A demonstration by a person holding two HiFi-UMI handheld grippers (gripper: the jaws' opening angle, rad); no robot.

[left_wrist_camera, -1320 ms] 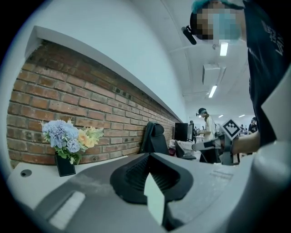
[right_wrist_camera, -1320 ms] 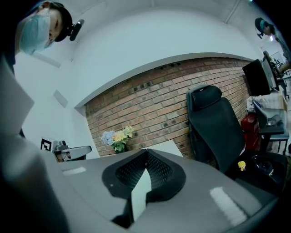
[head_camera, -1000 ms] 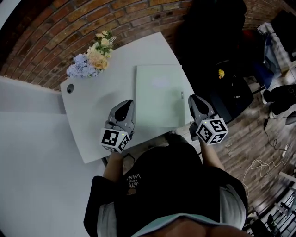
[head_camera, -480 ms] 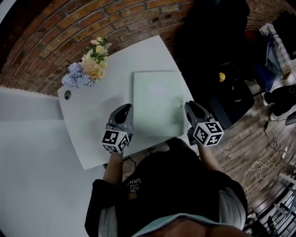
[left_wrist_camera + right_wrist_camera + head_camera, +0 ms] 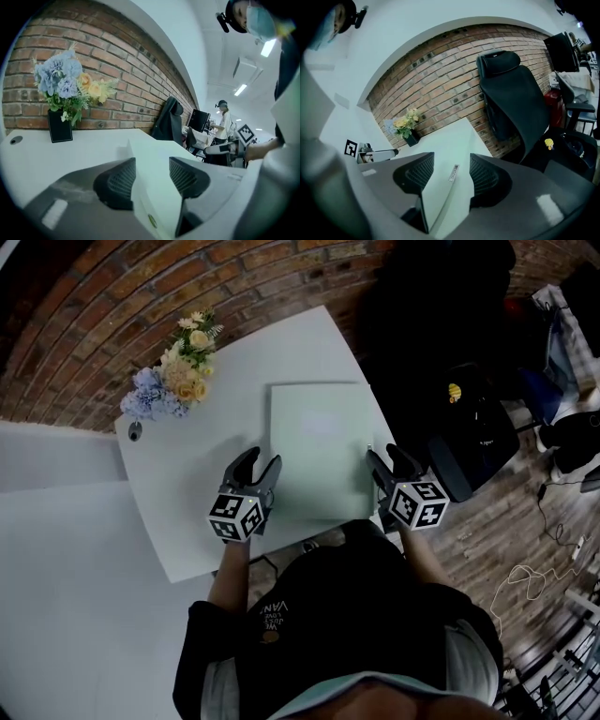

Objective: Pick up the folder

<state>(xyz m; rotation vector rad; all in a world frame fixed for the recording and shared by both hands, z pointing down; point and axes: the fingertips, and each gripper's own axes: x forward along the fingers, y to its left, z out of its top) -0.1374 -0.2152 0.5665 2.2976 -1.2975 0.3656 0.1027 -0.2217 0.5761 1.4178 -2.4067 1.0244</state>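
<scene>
- Straddling the folder [image 5: 319, 442], which lies on the table [image 5: 187, 474]: left gripper [image 5: 262, 461] and right gripper [image 5: 385, 455], jaws just opened, not yet pinching.
- Slide both deeper over opposite edges, close together, lift level.

The head view looks from high up, nearly straight down, far enough away to show the whole table [image 5: 178, 465]. The left gripper view sits low, right at the table top, and faces the flowers [image 5: 65, 89] at 10 o'clock. The right gripper view sits just as low, with a chair [image 5: 511, 93] at 2 o'clock. All three views share the folder [image 5: 319, 456], the flowers and the brick wall [image 5: 281, 268].
</scene>
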